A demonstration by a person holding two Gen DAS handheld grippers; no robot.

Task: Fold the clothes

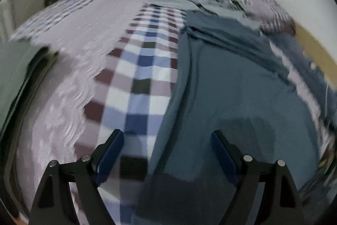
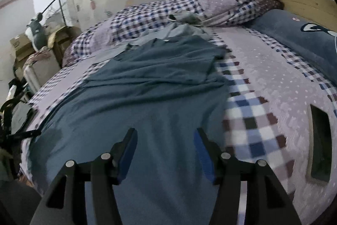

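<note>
A dark teal T-shirt [image 2: 151, 88] lies spread flat on the bed, collar toward the far end, hem toward me. In the left wrist view the same T-shirt [image 1: 236, 85] fills the right half. My left gripper [image 1: 167, 136] hovers open over the shirt's left edge, where cloth meets the checked bedcover. Over the shirt's lower part my right gripper [image 2: 165, 134] hangs open, with nothing between its blue pads. A lighter grey-blue garment [image 2: 168, 33] lies just beyond the collar.
The bedcover [image 2: 263, 81] is lilac with checked bands. A dark tablet-like slab [image 2: 320, 140] lies on the bed at right. A dark blue pillow [image 2: 299, 43] and wooden headboard [image 2: 305, 1] stand far right. Boxes and clutter [image 2: 31, 50] crowd the left side.
</note>
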